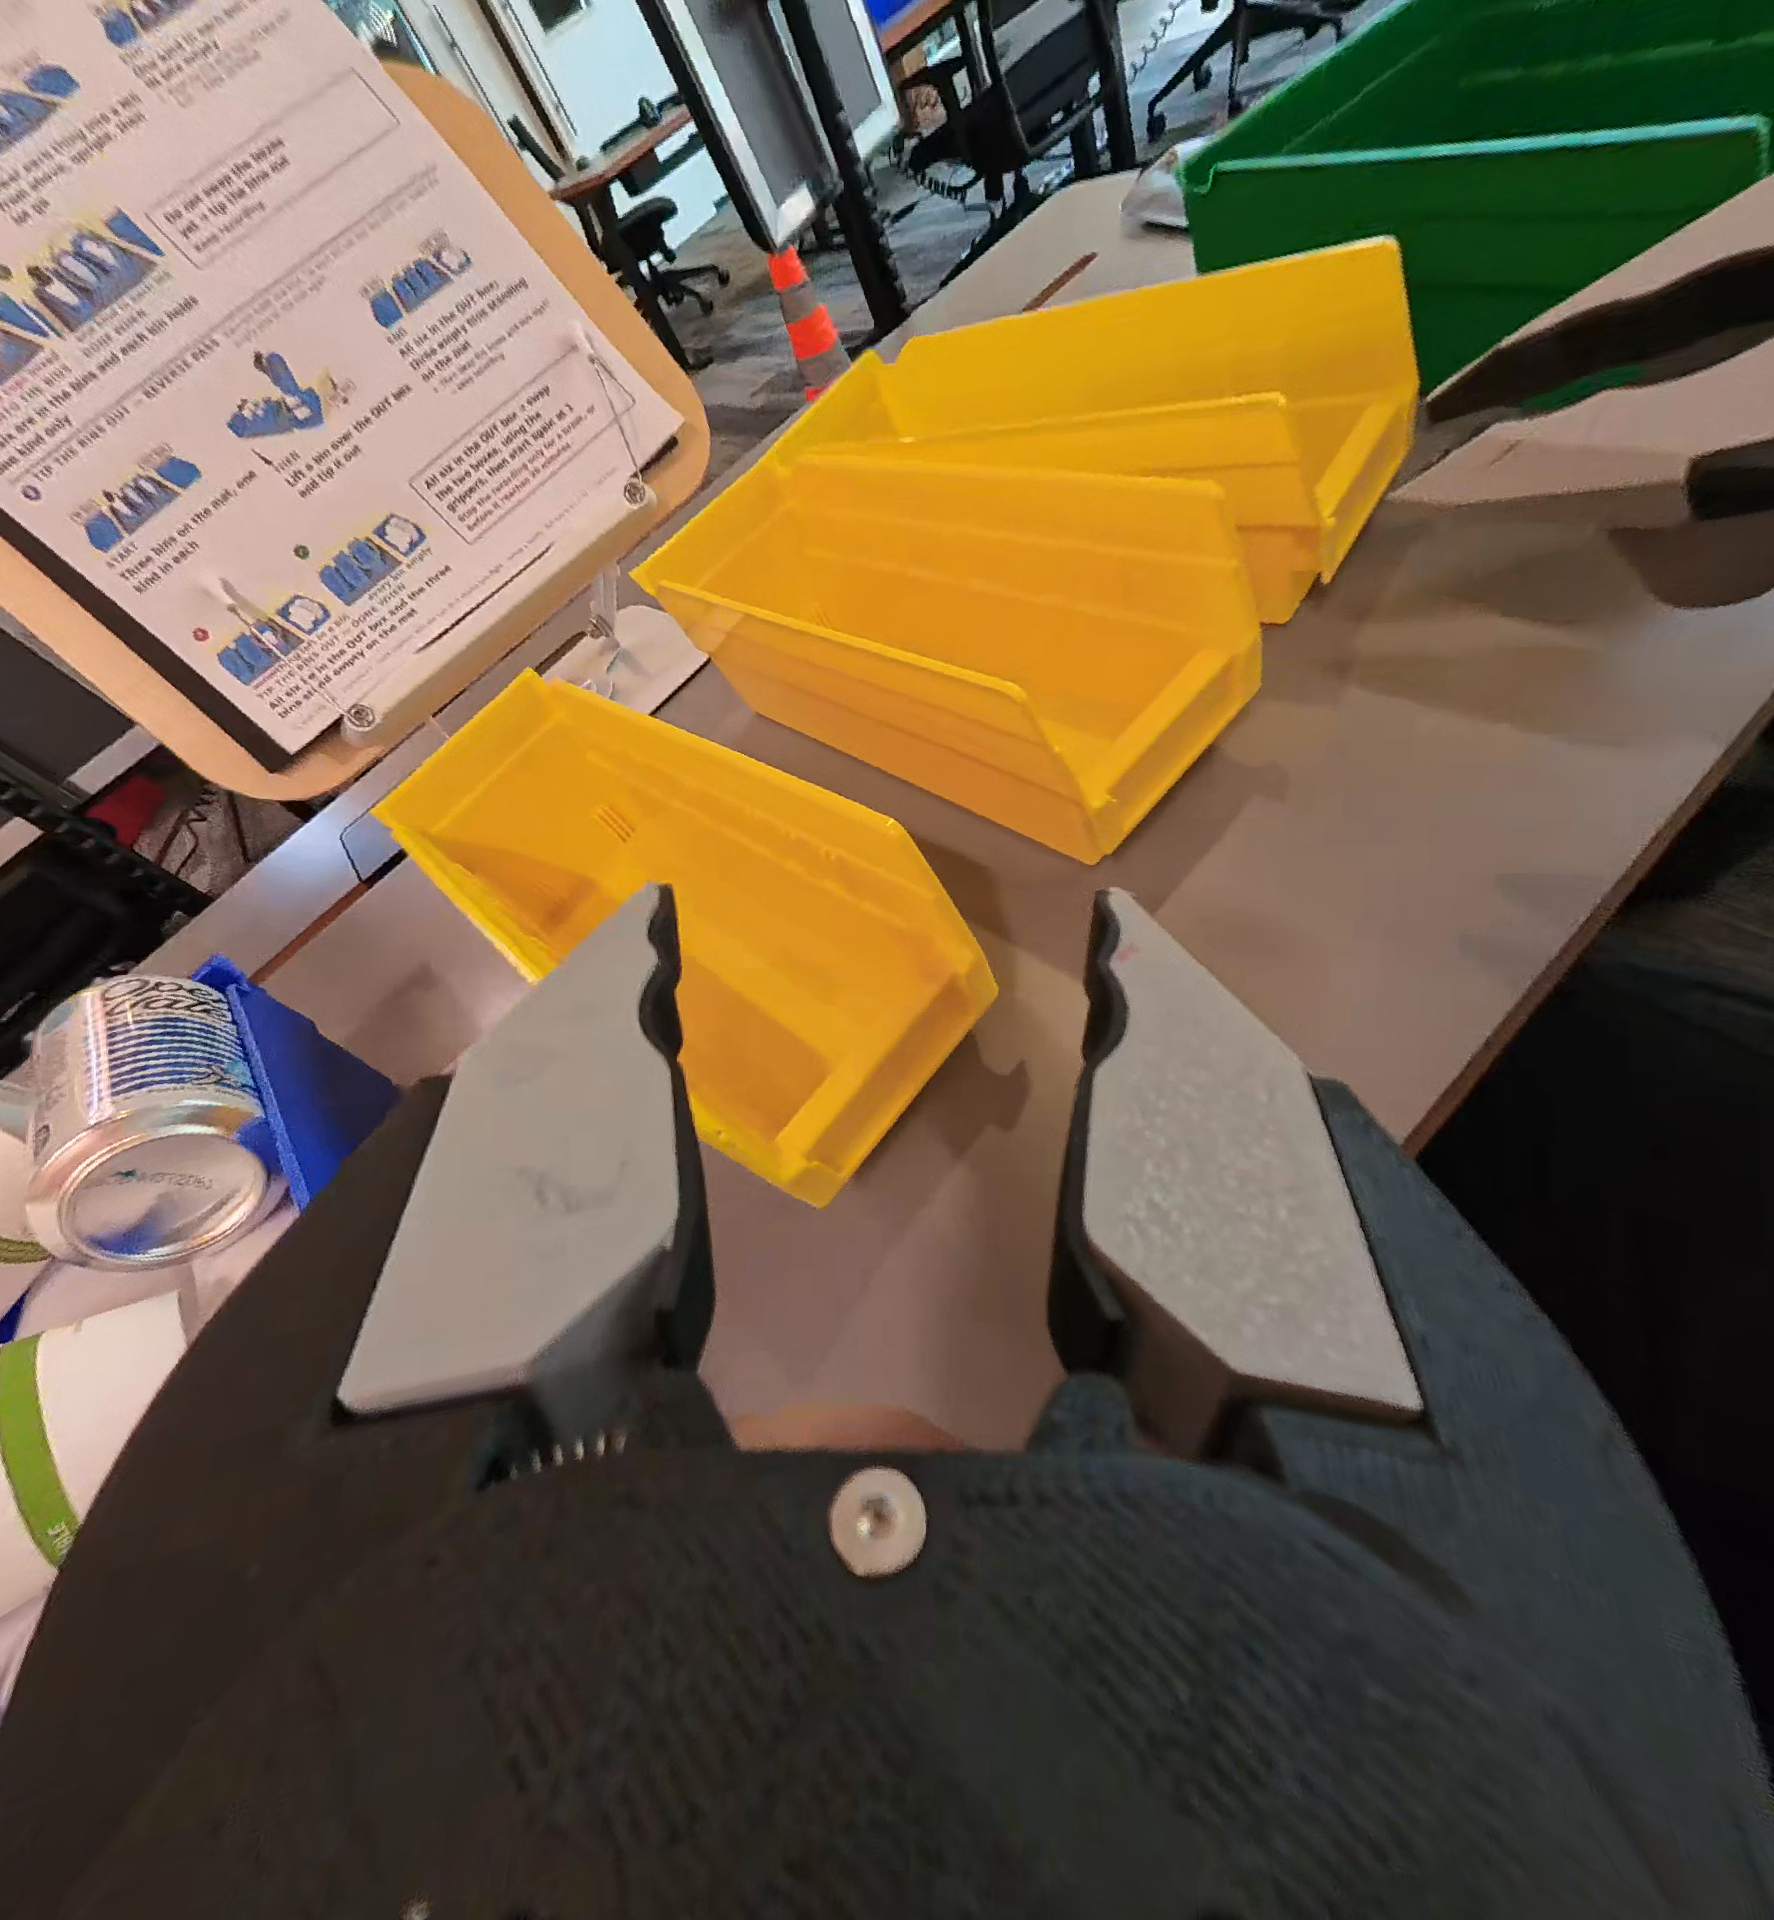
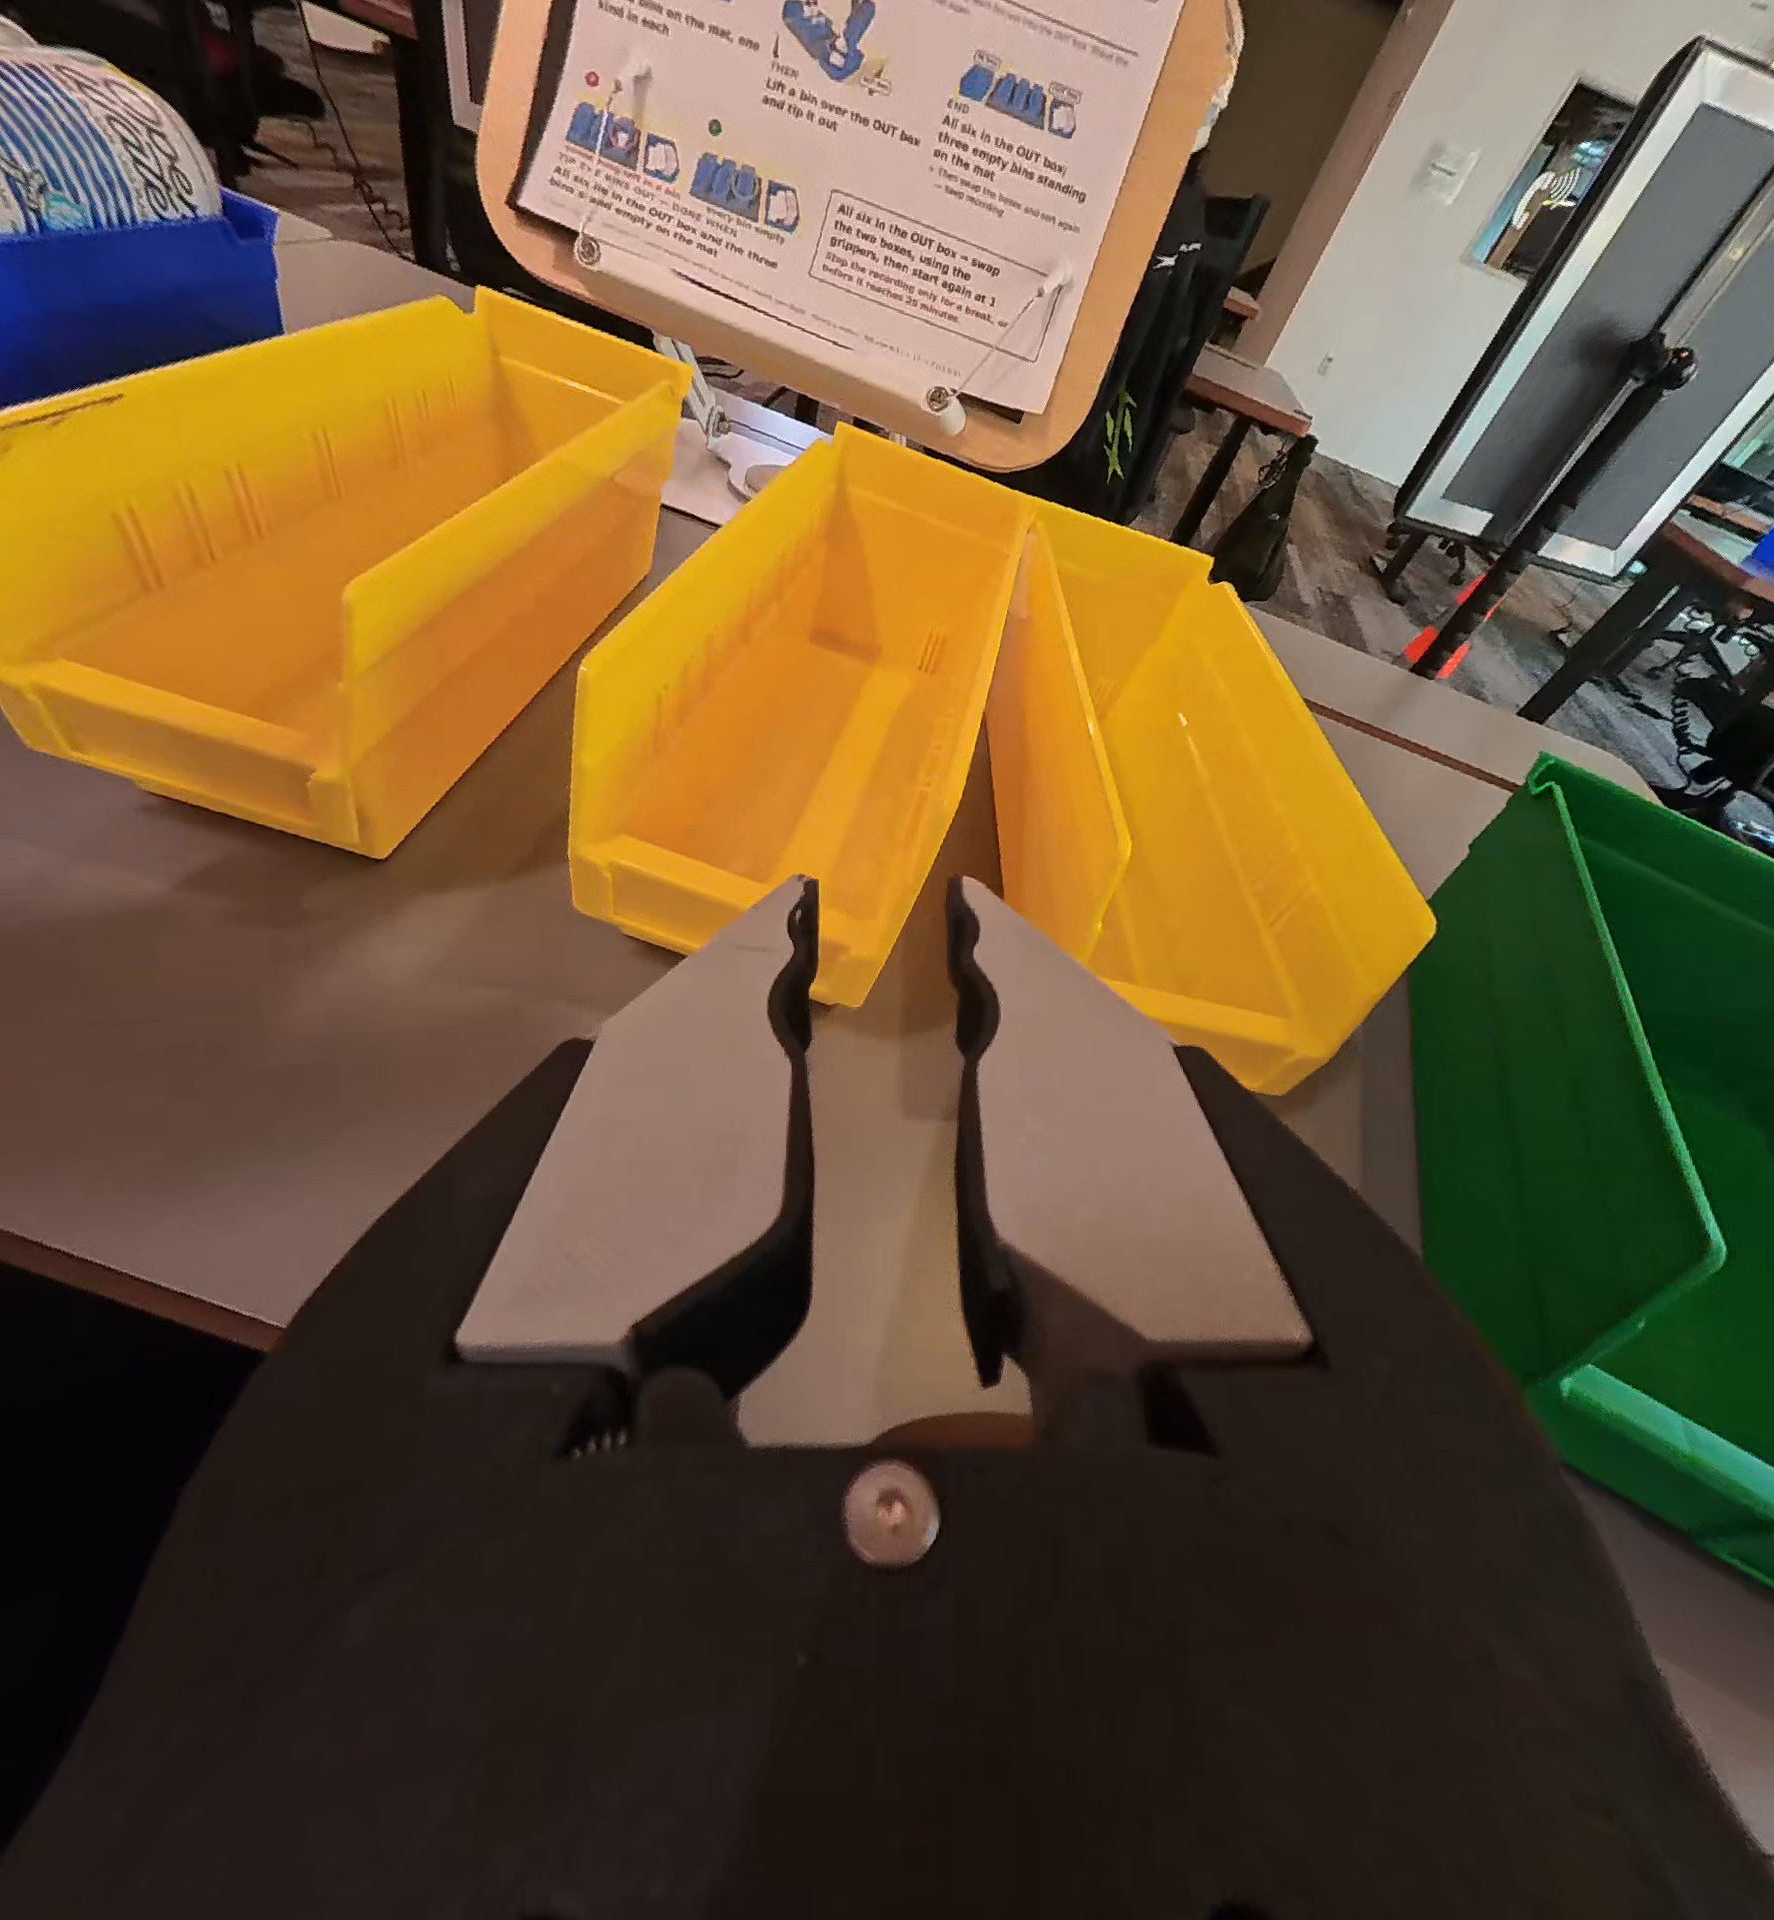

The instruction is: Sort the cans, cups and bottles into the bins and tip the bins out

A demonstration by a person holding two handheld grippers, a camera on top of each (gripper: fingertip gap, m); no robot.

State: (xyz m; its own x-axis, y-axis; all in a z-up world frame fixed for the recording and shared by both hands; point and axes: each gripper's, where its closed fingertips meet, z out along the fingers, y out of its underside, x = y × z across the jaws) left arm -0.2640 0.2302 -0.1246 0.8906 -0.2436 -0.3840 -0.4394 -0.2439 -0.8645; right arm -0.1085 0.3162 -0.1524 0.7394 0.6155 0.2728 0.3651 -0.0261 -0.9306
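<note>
With three yellow plastic bins [image 2: 270, 582] empty, sorting is starting: swing your wide left tongs [image 1: 878, 914] to the striped aluminium can [image 1: 150, 1122]; right tongs [image 2: 878, 904] narrowly parted, empty.

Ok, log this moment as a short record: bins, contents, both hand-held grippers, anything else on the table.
yellow bins: three, side by side on the table, all empty
right pair: the middle and right yellow bins touch at the back
green bin, right of the yellow bins, nothing seen inside
blue bin, left end, holds a can and white cups
left hand-held gripper, open, empty
right hand-held gripper, open narrowly, empty
instruction sheet, on a stand behind the bins
</note>
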